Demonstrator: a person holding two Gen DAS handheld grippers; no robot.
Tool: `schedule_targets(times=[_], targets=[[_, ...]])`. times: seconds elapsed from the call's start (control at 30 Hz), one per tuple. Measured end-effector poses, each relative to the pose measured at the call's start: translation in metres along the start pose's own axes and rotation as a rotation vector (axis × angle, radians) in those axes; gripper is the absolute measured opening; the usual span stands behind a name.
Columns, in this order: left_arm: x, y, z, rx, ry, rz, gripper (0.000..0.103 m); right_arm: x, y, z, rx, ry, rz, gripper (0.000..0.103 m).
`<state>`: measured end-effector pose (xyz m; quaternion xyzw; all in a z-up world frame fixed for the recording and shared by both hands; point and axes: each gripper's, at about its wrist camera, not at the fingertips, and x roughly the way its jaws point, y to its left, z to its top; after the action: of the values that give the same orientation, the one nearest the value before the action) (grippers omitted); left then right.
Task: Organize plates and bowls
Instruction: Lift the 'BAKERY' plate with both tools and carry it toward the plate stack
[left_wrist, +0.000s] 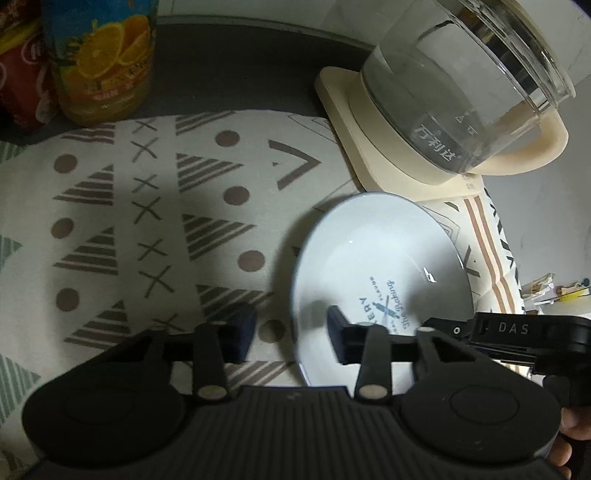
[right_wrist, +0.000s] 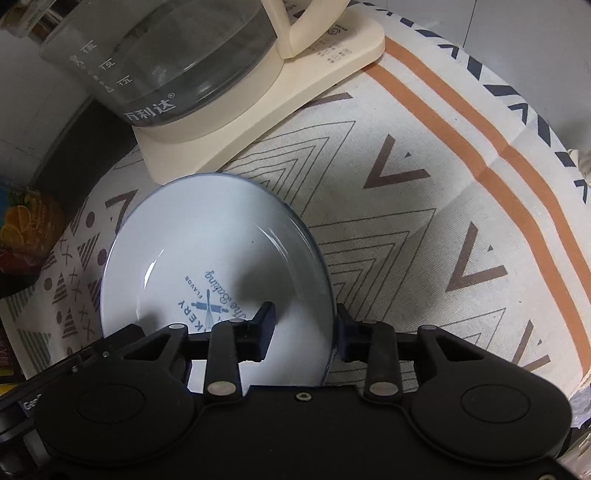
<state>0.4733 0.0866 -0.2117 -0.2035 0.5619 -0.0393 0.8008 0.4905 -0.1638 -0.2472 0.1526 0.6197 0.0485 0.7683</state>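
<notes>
Both grippers (left_wrist: 291, 332) (right_wrist: 306, 332) straddle the plate's (left_wrist: 376, 251) (right_wrist: 207, 240) rim, spread.

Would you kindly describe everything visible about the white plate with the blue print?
The white plate looks like glossy ceramic, with a thin blue rim and blue bakery lettering around crossed rolling pin and whisk. It sits on the patterned tablecloth, just before the kettle base. Both open grippers, left gripper and right gripper, straddle its opposite rims.

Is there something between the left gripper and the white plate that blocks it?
Nothing visible does. The left gripper is open with its jaws astride the near-left rim of the white plate; the right gripper straddles the opposite rim.
</notes>
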Motion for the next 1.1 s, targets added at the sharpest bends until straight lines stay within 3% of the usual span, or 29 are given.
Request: schedule_targets(times=[0.07,0.17,0.3,0.67,1.1], targets=[[0.001,-0.001,-0.001,-0.003,0.004,-0.006,0.029,0.000,-0.001,0.000,-0.001,0.003,0.006,0.034],[0.005,0.000,-0.001,-0.023,0.029,-0.032,0.011,-0.002,-0.005,0.000,-0.003,-0.003,0.013,0.029],[-0.001,0.006,-0.002,-0.036,-0.001,-0.015,0.011,-0.004,-0.017,-0.002,0.043,-0.005,0.098,0.018],[-0.033,0.034,0.004,-0.070,-0.085,-0.010,0.011,-0.025,0.012,-0.009,-0.034,-0.095,0.222,0.008],[-0.080,0.053,-0.015,-0.129,-0.184,0.003,0.011,-0.045,0.040,-0.027,-0.113,-0.137,0.300,0.008]])
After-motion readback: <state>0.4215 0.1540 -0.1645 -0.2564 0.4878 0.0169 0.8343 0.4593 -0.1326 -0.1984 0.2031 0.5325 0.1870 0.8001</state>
